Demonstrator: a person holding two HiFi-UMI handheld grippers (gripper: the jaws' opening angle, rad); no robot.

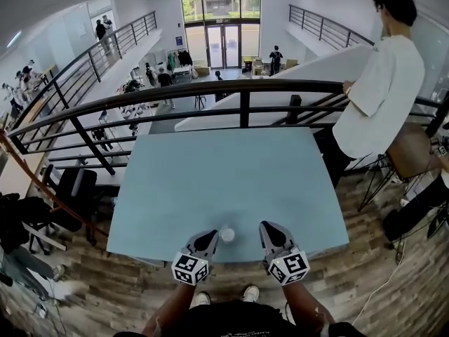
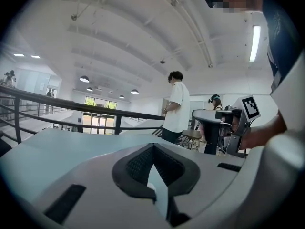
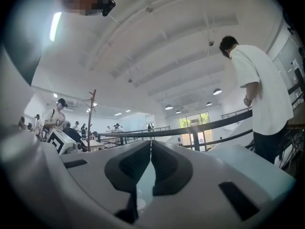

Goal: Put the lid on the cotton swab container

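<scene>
Since the left hand-held gripper (image 1: 210, 237) and right hand-held gripper (image 1: 267, 229), both closed and empty, flank the white container (image 1: 226, 234) near the surface (image 1: 231, 174) edge, grasping seems pending: jaws must open.

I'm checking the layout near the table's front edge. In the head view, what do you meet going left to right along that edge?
left tool → small white round container → right tool
</scene>
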